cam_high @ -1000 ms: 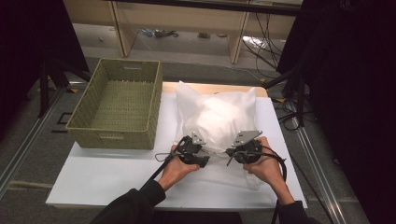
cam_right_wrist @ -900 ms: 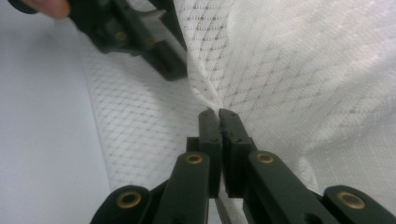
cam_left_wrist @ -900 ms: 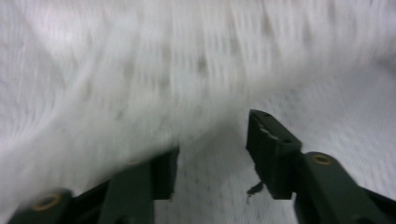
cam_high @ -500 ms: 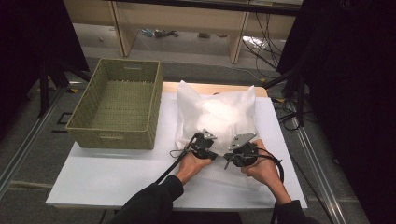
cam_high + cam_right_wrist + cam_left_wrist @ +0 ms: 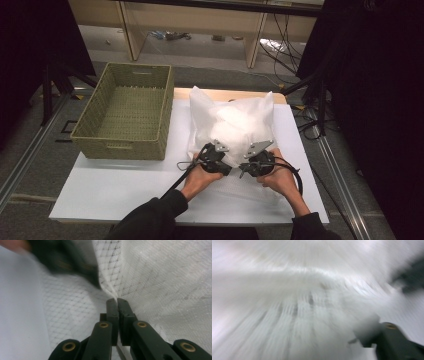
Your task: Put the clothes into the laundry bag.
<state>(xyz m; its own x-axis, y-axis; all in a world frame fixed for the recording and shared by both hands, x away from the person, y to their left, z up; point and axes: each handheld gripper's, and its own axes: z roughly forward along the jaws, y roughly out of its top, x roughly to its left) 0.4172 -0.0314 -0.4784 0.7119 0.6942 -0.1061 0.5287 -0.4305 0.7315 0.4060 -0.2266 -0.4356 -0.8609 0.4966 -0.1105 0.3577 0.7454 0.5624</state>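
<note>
A stuffed white mesh fabric bag (image 5: 232,125) lies on the white table (image 5: 125,190). Both grippers sit at its near edge, close together. My right gripper (image 5: 246,169) is shut on a fold of the bag's edge (image 5: 113,293), its two jaws pressed together. My left gripper (image 5: 227,170) is just left of it, blurred as a dark shape (image 5: 67,262) in the right gripper view. Its jaws have just been opening. In the blurred left gripper view one fingertip (image 5: 374,332) stands far to the right, with white fabric (image 5: 299,302) spread in front of it.
A woven green basket (image 5: 125,112) stands with nothing in it at the table's left. A wooden board edge (image 5: 225,92) shows behind the bag. Cables (image 5: 295,175) trail from the grippers. Shelving and loose wires lie on the floor beyond.
My left hand has moved right, closer to the right gripper, at the bag's near edge. The right gripper has stayed put, still clamped on the fabric.
</note>
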